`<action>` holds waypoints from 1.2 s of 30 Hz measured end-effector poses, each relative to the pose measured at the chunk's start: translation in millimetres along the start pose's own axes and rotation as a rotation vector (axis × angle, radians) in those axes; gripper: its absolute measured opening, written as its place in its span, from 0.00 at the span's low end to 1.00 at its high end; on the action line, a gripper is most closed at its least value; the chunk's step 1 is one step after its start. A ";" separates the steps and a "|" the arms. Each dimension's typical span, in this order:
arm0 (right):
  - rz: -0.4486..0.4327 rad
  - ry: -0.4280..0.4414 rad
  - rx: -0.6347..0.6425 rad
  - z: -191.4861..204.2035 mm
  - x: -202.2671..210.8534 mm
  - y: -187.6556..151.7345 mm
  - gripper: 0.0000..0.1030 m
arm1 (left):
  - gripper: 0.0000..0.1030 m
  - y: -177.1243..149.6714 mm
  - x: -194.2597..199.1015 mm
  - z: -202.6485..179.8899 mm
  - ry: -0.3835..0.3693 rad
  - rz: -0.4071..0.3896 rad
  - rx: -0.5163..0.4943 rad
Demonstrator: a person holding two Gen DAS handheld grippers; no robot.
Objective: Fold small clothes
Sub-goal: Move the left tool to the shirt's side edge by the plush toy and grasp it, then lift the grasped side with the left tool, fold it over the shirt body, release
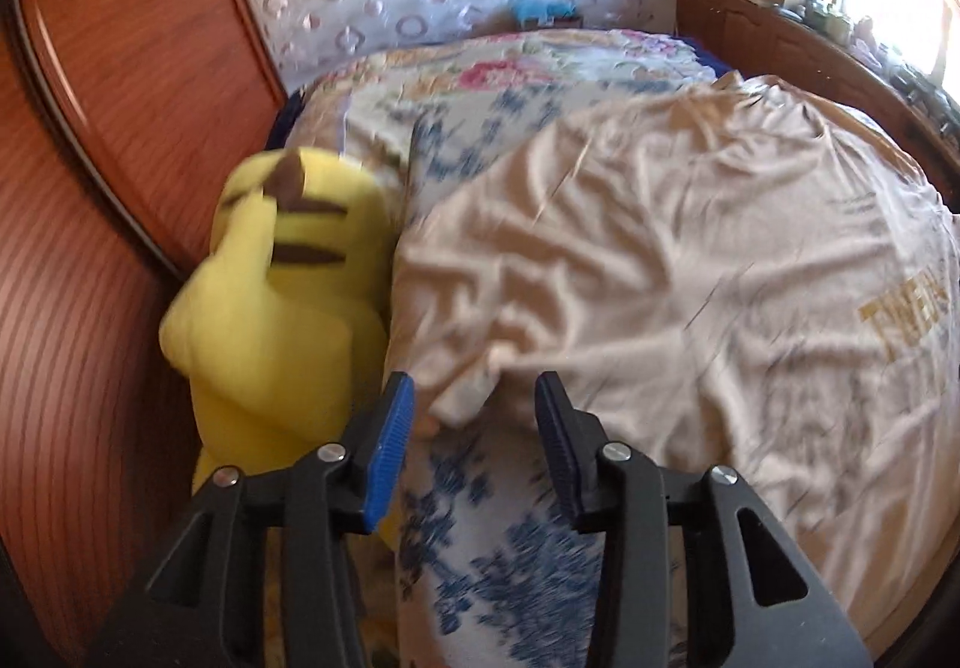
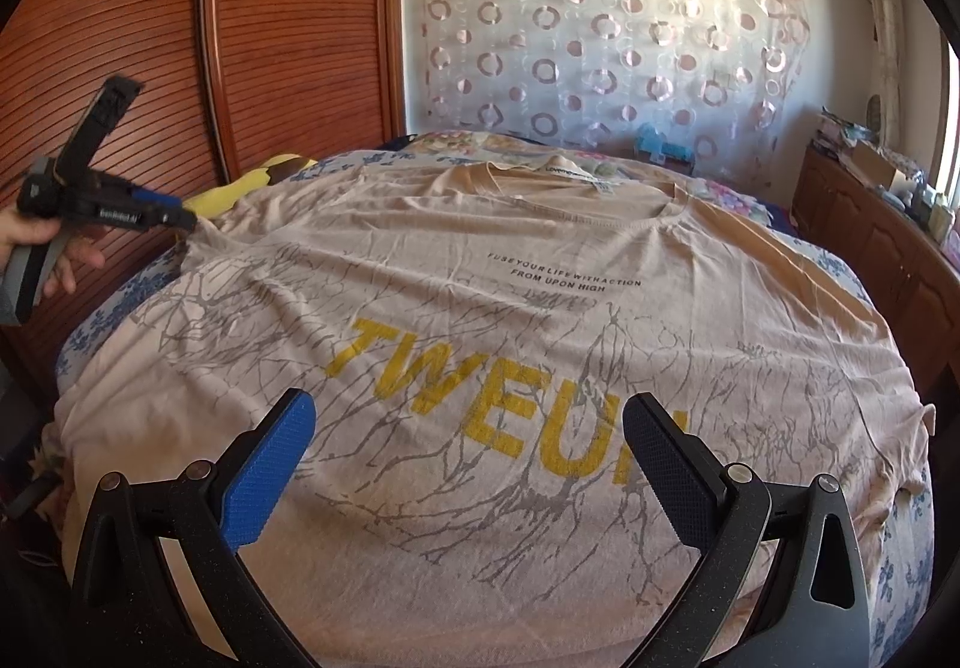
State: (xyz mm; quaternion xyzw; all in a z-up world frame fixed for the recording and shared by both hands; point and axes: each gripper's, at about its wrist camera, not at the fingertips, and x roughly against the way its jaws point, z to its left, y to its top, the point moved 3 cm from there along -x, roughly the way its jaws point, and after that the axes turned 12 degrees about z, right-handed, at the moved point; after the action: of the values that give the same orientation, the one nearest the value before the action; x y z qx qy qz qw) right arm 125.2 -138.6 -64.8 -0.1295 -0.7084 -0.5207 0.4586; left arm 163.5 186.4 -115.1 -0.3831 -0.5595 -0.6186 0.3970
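- The right tool (image 2: 468, 458) is hovering nearest the viewer over the lower front of the beige cotton T-shirt with yellow lettering and grey branch print (image 2: 480, 344), its jaws standing spread wide with nothing between them.
- The T-shirt is lying front up, flat across the bed with the blue-and-white floral cover (image 2: 900, 548), collar at the far end.
- The left tool (image 1: 474, 410) is sitting at the shirt's left sleeve edge (image 1: 468, 386); its jaws are standing apart, and the bunched hem is lying just ahead of the tips, not pinched.
- A yellow plush toy with brown stripes (image 1: 282, 296) is resting beside that sleeve, against the reddish slatted wooden wardrobe (image 2: 288, 38).
- A sheer curtain with pink rings (image 2: 600, 26) is hanging beyond the bed.
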 end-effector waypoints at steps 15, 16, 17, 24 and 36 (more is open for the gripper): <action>-0.001 0.002 -0.002 -0.2 -0.3 0.1 1.00 | 0.07 -0.8 -10.2 1.6 -0.034 -0.036 -0.015; 0.000 0.001 -0.001 -0.1 -0.5 0.0 1.00 | 0.04 -0.2 -9.2 -0.3 -0.017 -0.038 -0.026; 0.000 0.001 -0.001 0.0 -0.4 0.1 1.00 | 0.02 0.6 -8.5 -1.6 0.001 -0.041 -0.036; 0.000 0.000 0.000 -0.4 -0.6 -0.3 1.00 | 0.01 16.8 23.7 -18.1 -0.018 -0.131 -0.051; -0.001 0.003 0.001 -0.5 -0.1 -0.3 1.00 | 0.36 35.4 97.2 -134.1 -0.185 -0.261 -0.268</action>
State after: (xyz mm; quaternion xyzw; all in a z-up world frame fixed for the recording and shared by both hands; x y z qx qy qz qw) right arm 125.3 -139.0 -65.0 -0.1284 -0.7080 -0.5208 0.4594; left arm 154.1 44.6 -22.9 -0.4121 -0.5513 -0.6956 0.2059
